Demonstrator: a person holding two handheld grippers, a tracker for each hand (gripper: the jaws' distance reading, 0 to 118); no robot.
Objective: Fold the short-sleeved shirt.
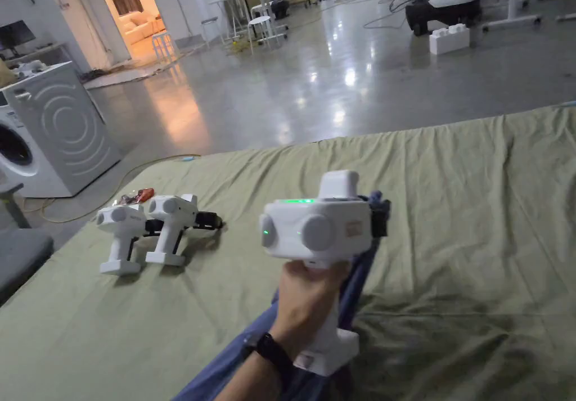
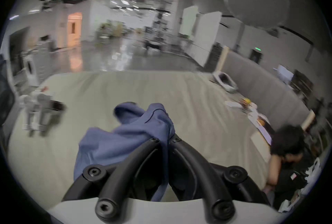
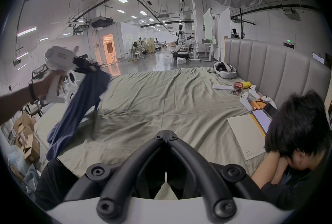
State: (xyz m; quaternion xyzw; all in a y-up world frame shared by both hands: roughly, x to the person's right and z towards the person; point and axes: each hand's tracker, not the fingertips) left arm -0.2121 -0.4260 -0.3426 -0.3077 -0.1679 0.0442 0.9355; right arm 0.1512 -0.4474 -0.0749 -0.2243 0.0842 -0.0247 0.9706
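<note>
Blue, soft cloth is hanging from the left gripper (image 2: 166, 139), whose jaws are pinching a bunched edge of the short-sleeved shirt (image 2: 129, 139) between their tips; in the right gripper view the garment is trailing limply down from that raised tool to the near edge of the green bedsheet (image 3: 161, 102). The right gripper (image 3: 166, 135) is hovering over the sheet with its jaw tips meeting on nothing. The shirt is looking light, floppy and prone to bunching, so a single pinch is leaving it twisted; taking a second hold at a shoulder seam or hem corner is probably what spreading it flat is calling for.
</note>
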